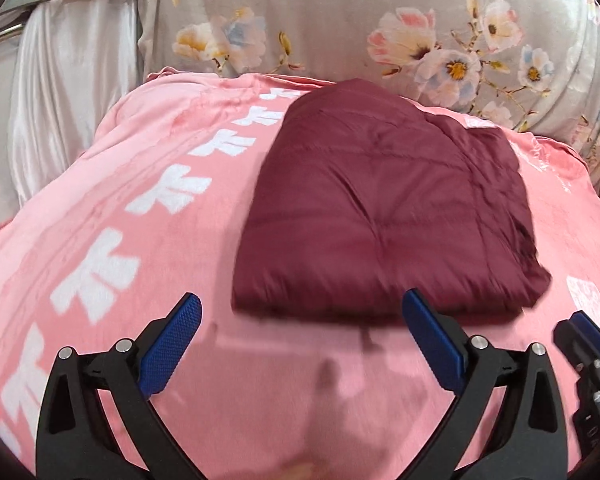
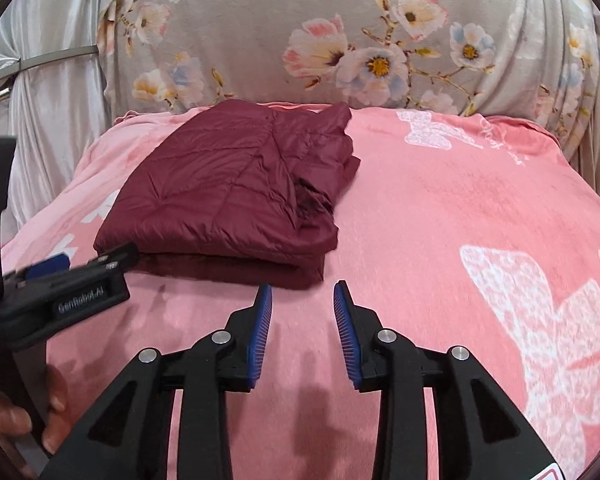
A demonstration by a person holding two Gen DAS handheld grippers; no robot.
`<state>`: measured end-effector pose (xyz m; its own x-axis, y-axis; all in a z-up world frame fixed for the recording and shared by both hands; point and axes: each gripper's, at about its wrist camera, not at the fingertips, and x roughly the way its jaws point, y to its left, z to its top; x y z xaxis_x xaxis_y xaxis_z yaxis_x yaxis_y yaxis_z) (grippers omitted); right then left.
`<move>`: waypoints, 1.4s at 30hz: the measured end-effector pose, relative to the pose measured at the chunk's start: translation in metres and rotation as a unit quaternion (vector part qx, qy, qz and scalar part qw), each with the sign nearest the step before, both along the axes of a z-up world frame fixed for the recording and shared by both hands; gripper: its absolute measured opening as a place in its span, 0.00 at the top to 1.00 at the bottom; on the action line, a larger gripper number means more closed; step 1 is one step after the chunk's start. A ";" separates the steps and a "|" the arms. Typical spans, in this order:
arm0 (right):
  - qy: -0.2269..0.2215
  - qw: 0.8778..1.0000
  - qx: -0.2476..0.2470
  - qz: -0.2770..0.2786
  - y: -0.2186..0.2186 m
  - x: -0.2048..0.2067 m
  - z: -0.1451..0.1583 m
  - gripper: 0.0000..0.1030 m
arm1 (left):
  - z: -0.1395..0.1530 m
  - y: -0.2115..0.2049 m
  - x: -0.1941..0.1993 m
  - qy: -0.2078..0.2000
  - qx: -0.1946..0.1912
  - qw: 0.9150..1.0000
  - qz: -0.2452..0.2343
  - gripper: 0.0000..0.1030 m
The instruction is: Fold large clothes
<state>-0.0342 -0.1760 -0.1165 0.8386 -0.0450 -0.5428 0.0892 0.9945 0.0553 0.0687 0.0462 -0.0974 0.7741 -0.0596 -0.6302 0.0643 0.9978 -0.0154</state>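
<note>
A dark red quilted jacket [image 1: 380, 208] lies folded into a thick rectangle on a pink blanket [image 1: 100, 200]. My left gripper [image 1: 302, 300] stands wide open just in front of the jacket's near edge, with nothing between its blue pads. The right wrist view shows the same jacket [image 2: 228, 200] at centre left, its layered edges facing right. My right gripper [image 2: 302, 288] is open a little, just short of the jacket's near right corner, and holds nothing. The left gripper [image 2: 100, 260] enters that view from the left, its tip at the jacket's near left corner.
The pink blanket [image 2: 440, 208] with white prints covers the whole surface. Behind it rises a grey cloth with flowers [image 1: 340, 20], and silvery satin fabric [image 1: 72, 80] hangs at the left. A person's hand [image 2: 4, 420] holds the left gripper's handle.
</note>
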 end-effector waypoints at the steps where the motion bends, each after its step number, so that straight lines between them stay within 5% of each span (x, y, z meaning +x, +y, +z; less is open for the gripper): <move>1: -0.003 1.000 0.001 -0.003 -0.004 0.000 0.001 0.63 | -0.004 -0.001 -0.008 -0.004 -0.004 1.000 0.005 0.05; 13: 0.016 0.999 -0.041 -0.014 0.010 0.001 -0.008 0.58 | -0.014 -0.014 -0.018 -0.003 0.013 1.000 0.015 0.05; 19: 0.054 0.998 -0.023 -0.006 0.014 0.000 -0.028 0.60 | -0.015 -0.017 -0.019 -0.005 0.023 1.000 0.018 0.05; 23: 0.039 0.997 -0.063 -0.002 0.028 -0.005 -0.024 0.62 | -0.015 -0.017 -0.020 -0.007 0.025 1.000 0.018 0.05; 31: 0.051 0.998 0.021 -0.021 -0.003 0.002 -0.024 0.62 | -0.015 -0.021 -0.020 -0.007 0.031 0.999 0.017 0.05; 42: 0.045 0.999 0.010 -0.020 0.004 0.001 -0.024 0.62 | -0.014 -0.025 -0.027 -0.020 0.044 0.999 0.011 0.05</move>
